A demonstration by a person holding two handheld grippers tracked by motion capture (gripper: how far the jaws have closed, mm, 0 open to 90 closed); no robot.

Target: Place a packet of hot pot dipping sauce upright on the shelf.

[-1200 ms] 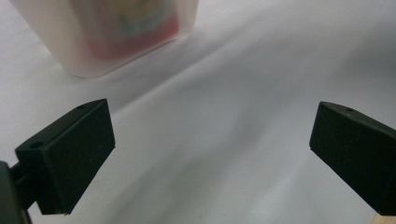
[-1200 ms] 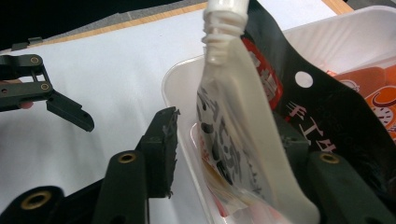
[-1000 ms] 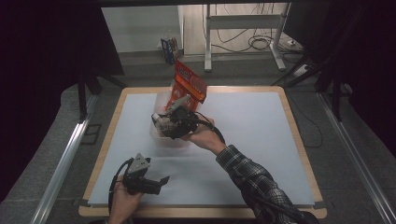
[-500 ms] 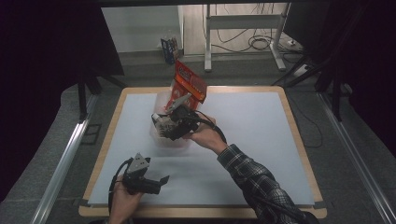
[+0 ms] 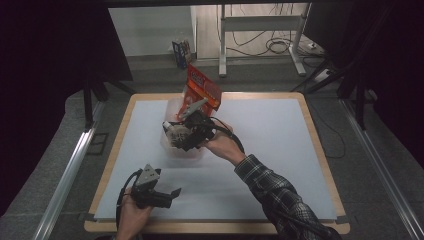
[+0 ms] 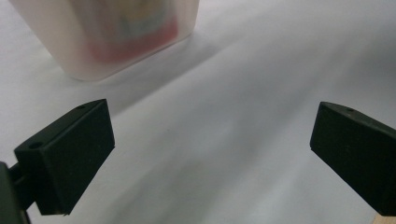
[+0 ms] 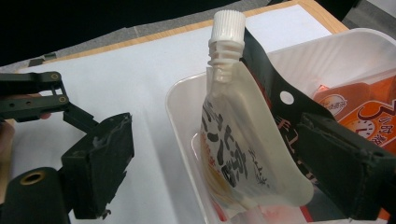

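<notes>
Right gripper (image 5: 175, 136), held in the person's right hand (image 5: 223, 146), hangs over the translucent plastic tub (image 5: 172, 107) at the middle of the white table mat (image 5: 280, 145). Its jaws have just been opening and now stand wide. A white spouted pouch (image 7: 243, 144) with black lettering stands between them, leaning over the tub's near rim with its ribbed screw cap (image 7: 228, 25) uppermost. The left pad is clearly off the pouch. The right pad sits just beside its dark back panel, and whether it touches there I cannot tell. The foot of the pouch rests inside the tub.

Behind the pouch, also in the tub, an orange snack bag (image 5: 202, 89) stands upright and pokes well above the tub's far rim. Seen along the right gripper's jaws, its orange face with white print fills the far end of the tub.

Left gripper (image 5: 167, 196), in the person's left hand (image 5: 131, 217), sits low over the mat, well apart from the tub on the person's side and near the wooden table edge (image 5: 215, 227). Its jaws are spread wide with nothing between them but bare mat, and a corner of the tub shows beyond them.
</notes>
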